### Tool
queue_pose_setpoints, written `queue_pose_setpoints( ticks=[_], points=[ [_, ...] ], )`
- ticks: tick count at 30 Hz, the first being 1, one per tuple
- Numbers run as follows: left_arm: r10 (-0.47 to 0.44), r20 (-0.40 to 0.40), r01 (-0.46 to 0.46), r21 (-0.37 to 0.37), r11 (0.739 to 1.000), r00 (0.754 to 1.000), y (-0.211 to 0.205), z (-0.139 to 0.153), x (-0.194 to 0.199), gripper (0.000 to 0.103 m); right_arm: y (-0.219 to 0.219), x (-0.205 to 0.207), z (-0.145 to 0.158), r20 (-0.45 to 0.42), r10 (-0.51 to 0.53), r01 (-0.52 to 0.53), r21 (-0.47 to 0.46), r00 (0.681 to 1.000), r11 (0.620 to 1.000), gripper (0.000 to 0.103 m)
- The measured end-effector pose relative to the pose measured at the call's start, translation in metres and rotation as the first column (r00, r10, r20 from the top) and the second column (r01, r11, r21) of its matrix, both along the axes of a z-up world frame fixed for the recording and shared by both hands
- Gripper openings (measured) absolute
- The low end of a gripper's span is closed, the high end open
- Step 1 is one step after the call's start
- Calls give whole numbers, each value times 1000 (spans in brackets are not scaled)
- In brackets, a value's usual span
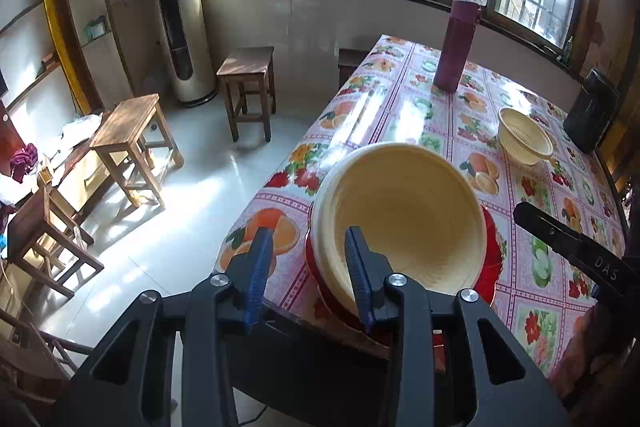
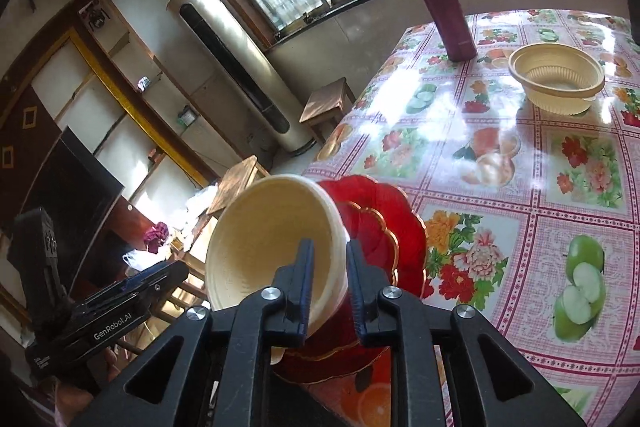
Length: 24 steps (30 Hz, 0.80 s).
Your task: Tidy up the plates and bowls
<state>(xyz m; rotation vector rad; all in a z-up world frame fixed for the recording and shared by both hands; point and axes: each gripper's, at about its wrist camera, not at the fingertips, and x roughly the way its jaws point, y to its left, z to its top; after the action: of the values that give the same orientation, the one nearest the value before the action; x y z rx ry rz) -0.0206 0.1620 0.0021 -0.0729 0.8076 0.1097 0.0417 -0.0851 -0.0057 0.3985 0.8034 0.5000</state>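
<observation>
A cream bowl [image 1: 400, 211] [image 2: 272, 239] tilts over a stack of red plates [image 1: 490, 259] [image 2: 380, 227] with gold scalloped rims, near the table's front left corner. My left gripper [image 1: 308, 231] is open and straddles the bowl's left rim. One blue pad is inside the bowl and the other stands clear outside it. My right gripper [image 2: 329, 245] straddles the opposite rim with its pads loosely on either side of the wall, and it is open. A second cream bowl [image 1: 524, 139] [image 2: 558, 79], ribbed, stands alone farther back on the table.
The table [image 1: 420, 115] has a glossy fruit-print cloth. A tall purple flask [image 1: 456, 47] [image 2: 440, 7] stands near the far edge and a black box [image 1: 592, 111] at the right. Wooden stools [image 1: 132, 131] stand on the tiled floor left of the table.
</observation>
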Motion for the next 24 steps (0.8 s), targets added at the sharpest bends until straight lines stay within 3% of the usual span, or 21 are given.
queue_pose_setpoints(
  ticks=[1, 3, 4, 6, 11, 15, 19, 24],
  points=[
    [-7, 30, 7, -1, 1000, 1000, -6, 7, -1, 43, -13, 1, 3, 26, -35, 34, 15, 999, 999, 31],
    [-39, 82, 40, -6, 999, 996, -24, 20, -2, 65, -42, 4, 7, 79, -126, 124, 29, 989, 992, 47],
    [-57, 107, 58, -6, 998, 993, -35, 25, -3, 76, -58, 5, 9, 109, -173, 172, 20, 979, 985, 48],
    [-107, 147, 108, 7, 994, 983, -62, 34, 0, 77, -90, 12, 10, 148, -245, 249, -9, 958, 969, 53],
    [-247, 98, 253, -51, 966, 964, -128, 33, 27, 77, -177, 33, 6, 141, -340, 341, 13, 930, 940, 61],
    [-277, 56, 280, -58, 958, 959, -173, 20, 52, 77, -227, 35, -3, 152, -395, 402, -15, 906, 916, 71],
    [-286, 15, 287, -70, 955, 958, -214, 5, 74, 77, -259, 36, -17, 126, -430, 435, -9, 894, 901, 74],
    [-279, 22, 279, -11, 960, 960, -260, -6, 89, 77, -269, 32, -16, 130, -468, 473, -12, 874, 881, 81]
  ],
)
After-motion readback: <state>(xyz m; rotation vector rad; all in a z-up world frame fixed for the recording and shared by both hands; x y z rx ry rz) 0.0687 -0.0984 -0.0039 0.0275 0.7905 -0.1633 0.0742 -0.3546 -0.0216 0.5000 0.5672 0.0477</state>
